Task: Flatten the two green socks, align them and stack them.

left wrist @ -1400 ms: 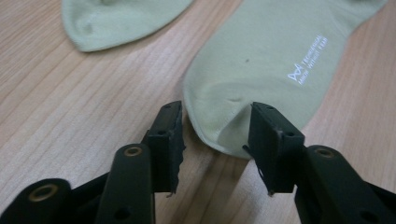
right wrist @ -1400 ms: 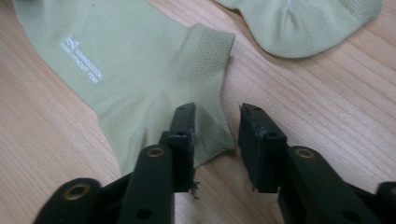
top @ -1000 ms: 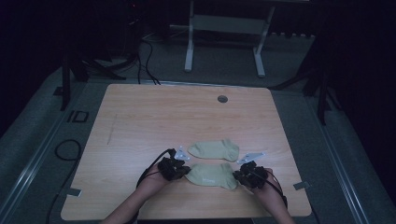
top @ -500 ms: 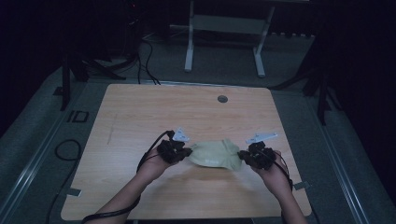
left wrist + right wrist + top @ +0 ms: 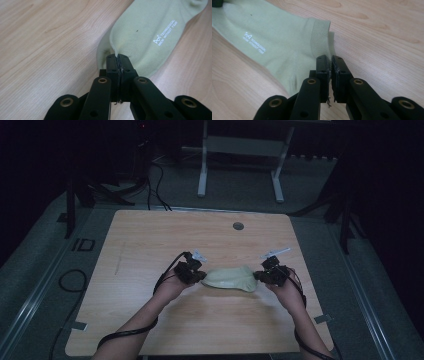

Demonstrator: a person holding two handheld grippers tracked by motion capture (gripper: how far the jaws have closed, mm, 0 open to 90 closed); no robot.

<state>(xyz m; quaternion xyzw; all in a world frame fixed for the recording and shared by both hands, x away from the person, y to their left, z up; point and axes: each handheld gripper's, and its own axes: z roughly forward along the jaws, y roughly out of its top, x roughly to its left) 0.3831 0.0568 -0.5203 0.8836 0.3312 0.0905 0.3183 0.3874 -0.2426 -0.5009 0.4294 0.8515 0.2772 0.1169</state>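
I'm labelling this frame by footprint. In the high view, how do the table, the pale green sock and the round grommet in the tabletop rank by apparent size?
1. table, by far the largest.
2. pale green sock, stretched between both tongs.
3. round grommet, smallest; it lies farther from the camera, but the gap is too big for that to matter.

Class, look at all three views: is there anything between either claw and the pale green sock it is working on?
Nothing visible. The left claw is shut on one end of the sock, and the right claw is shut on its cuff end.

sock (image 5: 231,278) on table (image 5: 150,240), between both tongs.
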